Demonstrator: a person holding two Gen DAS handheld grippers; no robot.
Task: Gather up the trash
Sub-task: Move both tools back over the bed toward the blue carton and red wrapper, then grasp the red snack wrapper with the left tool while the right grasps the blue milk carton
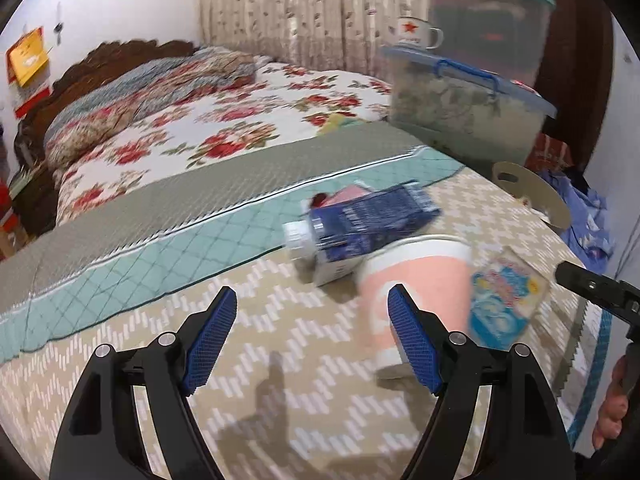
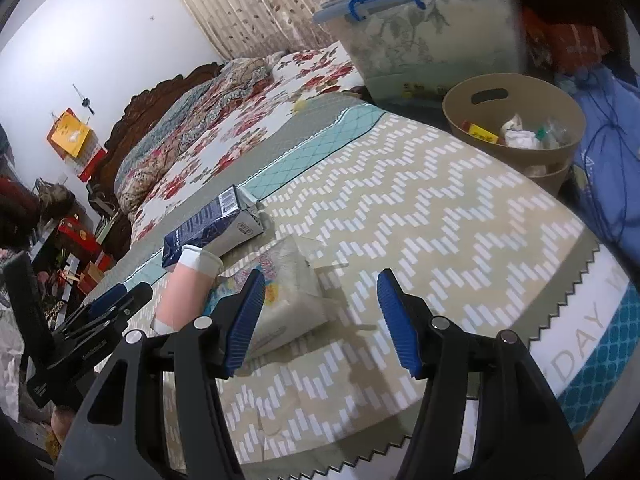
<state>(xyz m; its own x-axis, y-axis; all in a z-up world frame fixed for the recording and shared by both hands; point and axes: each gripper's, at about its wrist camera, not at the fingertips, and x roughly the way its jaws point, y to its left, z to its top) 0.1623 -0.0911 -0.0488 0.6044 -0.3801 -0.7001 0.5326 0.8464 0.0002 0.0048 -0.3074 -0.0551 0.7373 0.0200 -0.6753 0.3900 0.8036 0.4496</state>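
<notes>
A dark blue carton (image 1: 368, 224) lies on its side on the zigzag-patterned mat (image 2: 420, 220) covering the bed, long axis running across the left wrist view, white cap end pointing left. Just beside it a pink paper cup (image 1: 416, 292) lies tipped, rim toward the carton, next to a tissue pack (image 2: 288, 296). The left gripper (image 1: 312, 336) stands open and empty near the cup; the right gripper (image 2: 320, 320) is open too, empty. A tan bin (image 2: 516, 120) holding scraps sits well apart
</notes>
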